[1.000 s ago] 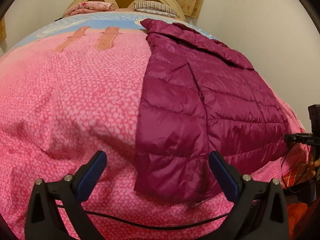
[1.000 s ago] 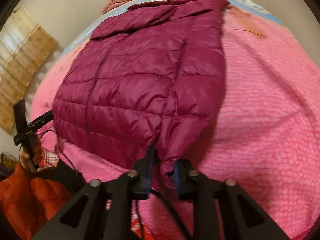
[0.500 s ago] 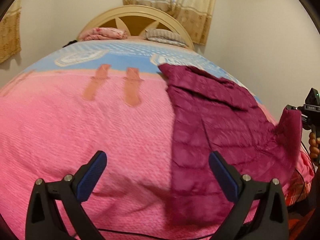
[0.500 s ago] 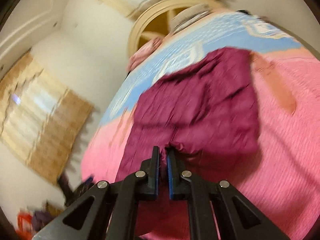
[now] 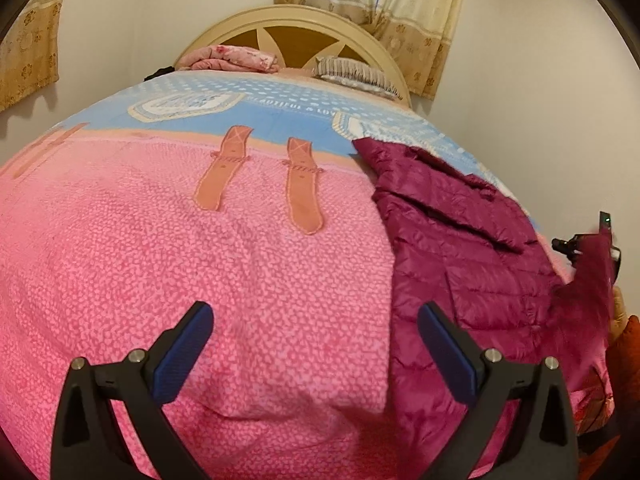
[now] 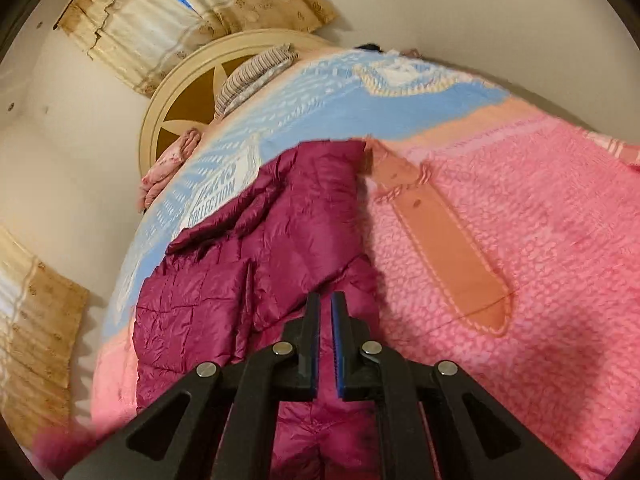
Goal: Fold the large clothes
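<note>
Jacket point(image 6: 256, 280) pinched in right tongs point(image 6: 325, 312), angled down; left tongs point(image 5: 316, 344) wide

The jacket point(image 5: 460, 256) lies on the bedspread's point(image 5: 200, 280) right side, pillows point(image 5: 352, 74) behind.

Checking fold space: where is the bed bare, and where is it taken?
Bare: the pink bedspread left of the jacket, out past the two orange straps, and the blue band below the pillows. Crowded: the bed's right side, under the jacket, its edge lifted in the right gripper.
</note>
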Available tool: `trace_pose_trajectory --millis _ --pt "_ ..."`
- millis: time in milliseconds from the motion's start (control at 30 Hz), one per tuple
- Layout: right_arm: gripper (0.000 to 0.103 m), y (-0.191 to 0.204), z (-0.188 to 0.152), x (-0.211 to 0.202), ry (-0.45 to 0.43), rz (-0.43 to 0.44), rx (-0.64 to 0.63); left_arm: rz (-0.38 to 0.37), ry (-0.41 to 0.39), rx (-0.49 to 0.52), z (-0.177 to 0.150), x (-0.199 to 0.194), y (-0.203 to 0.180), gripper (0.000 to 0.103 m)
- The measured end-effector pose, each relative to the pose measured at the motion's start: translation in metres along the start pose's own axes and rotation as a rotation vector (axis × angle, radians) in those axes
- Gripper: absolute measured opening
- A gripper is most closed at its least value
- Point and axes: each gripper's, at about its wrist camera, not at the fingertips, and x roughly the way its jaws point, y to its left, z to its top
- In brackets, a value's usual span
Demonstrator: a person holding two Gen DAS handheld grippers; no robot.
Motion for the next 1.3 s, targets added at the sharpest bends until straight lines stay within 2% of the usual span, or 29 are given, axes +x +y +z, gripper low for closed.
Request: trace_pose_trajectory --millis 100,200,333,400,433,467,567,667,800,833,867,900,933,1033,1133,1167,1233,1300 --pt "0.005 0.007 -0.007 -0.006 0.012 0.048 -0.053 0.003 0.008 0.001 0.000 0.001 0.002 0.103" --pt "0.006 0.019 -0.018 -0.023 0.048 0.037 -0.141 -0.003 0.004 -0.008 -0.001 0.002 0.002 0.103" --pt "0.008 0.013 -0.041 -0.055 0.143 0.153 -0.090 -0.043 0.002 -0.006 0.001 0.006 -0.009 0.103" --pt "0.034 0.007 -0.056 -0.072 0.168 0.167 -0.095 -0.061 0.000 0.007 0.002 0.008 -0.017 0.103" --pt "0.075 0.003 -0.064 -0.079 0.177 0.173 -0.094 -0.070 0.003 0.021 0.002 0.011 -0.024 0.103" --pt "0.093 0.000 -0.069 -0.085 0.169 0.172 -0.091 -0.077 0.006 0.030 0.002 0.013 -0.029 0.103" --pt "0.093 -0.014 -0.086 -0.107 0.164 0.158 -0.091 -0.102 0.014 0.052 0.002 0.016 -0.044 0.103" --pt "0.093 -0.028 -0.102 -0.118 0.183 0.097 -0.116 -0.114 0.004 0.078 0.001 0.013 -0.057 0.103" --pt "0.091 -0.040 -0.126 -0.103 0.288 0.069 -0.167 -0.098 -0.010 0.110 -0.003 0.005 -0.065 0.103" --pt "0.084 -0.040 -0.135 -0.099 0.319 0.050 -0.192 -0.095 -0.013 0.108 -0.003 0.003 -0.065 0.103" --pt "0.071 -0.041 -0.142 -0.097 0.335 0.043 -0.201 -0.095 -0.014 0.102 -0.004 0.002 -0.064 0.103" --pt "0.065 -0.042 -0.151 -0.093 0.362 0.033 -0.205 -0.095 -0.015 0.093 -0.005 0.001 -0.062 0.103" --pt "0.056 -0.040 -0.155 -0.095 0.341 -0.004 -0.245 -0.096 -0.016 0.083 -0.005 -0.001 -0.060 0.103" --pt "0.048 -0.035 -0.164 -0.088 0.418 0.021 -0.276 -0.093 -0.018 0.062 -0.004 -0.001 -0.057 0.103" --pt "0.030 -0.027 -0.173 -0.082 0.497 0.040 -0.315 -0.083 -0.035 0.061 -0.003 -0.006 -0.054 0.103" --pt "0.019 -0.025 -0.175 -0.082 0.508 0.052 -0.320 -0.079 -0.039 0.060 -0.002 -0.007 -0.053 0.103" --pt "0.011 -0.016 -0.170 -0.088 0.527 0.137 -0.297 -0.068 -0.044 0.057 0.000 -0.007 -0.051 0.103" --pt "0.010 -0.004 -0.159 -0.098 0.493 0.228 -0.276 -0.049 -0.049 0.049 0.002 -0.005 -0.047 0.103"
